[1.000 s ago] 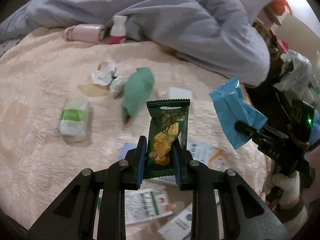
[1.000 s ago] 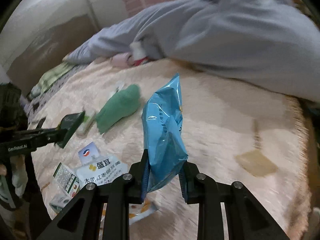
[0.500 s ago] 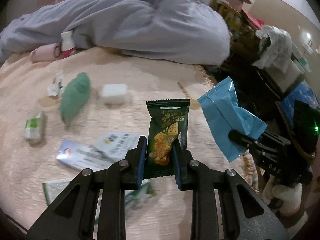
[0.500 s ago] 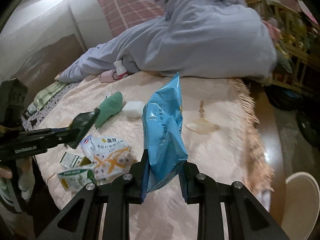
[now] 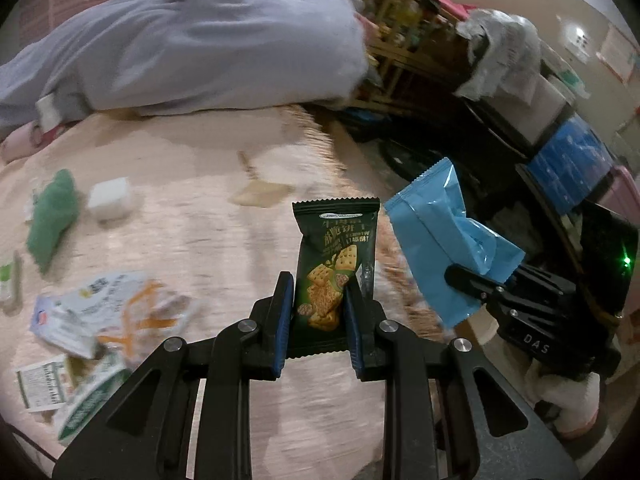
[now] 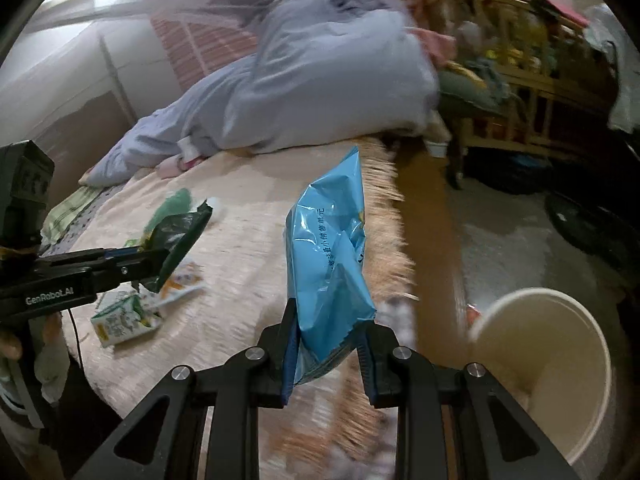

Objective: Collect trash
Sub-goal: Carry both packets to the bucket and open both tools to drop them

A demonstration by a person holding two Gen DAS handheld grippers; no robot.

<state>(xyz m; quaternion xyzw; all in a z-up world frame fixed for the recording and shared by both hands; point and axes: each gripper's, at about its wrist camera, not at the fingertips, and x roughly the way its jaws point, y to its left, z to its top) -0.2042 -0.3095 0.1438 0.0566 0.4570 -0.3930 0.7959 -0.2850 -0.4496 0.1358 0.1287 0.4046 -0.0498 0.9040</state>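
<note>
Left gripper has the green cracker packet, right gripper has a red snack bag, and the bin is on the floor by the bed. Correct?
Not quite. The right gripper holds a blue snack bag, not red, as the right wrist view shows. The left gripper does hold the green cracker packet, and the bin is on the floor.

From here, motion blur smears the wrappers (image 5: 108, 312) on the bedspread (image 5: 192, 208) beside the blanket (image 5: 200, 40), so I can't read their print. My right view's edge cuts off the white bucket (image 6: 560, 360) on the floor. The blue bag (image 6: 332, 264) hides the bedspread fringe behind it.
</note>
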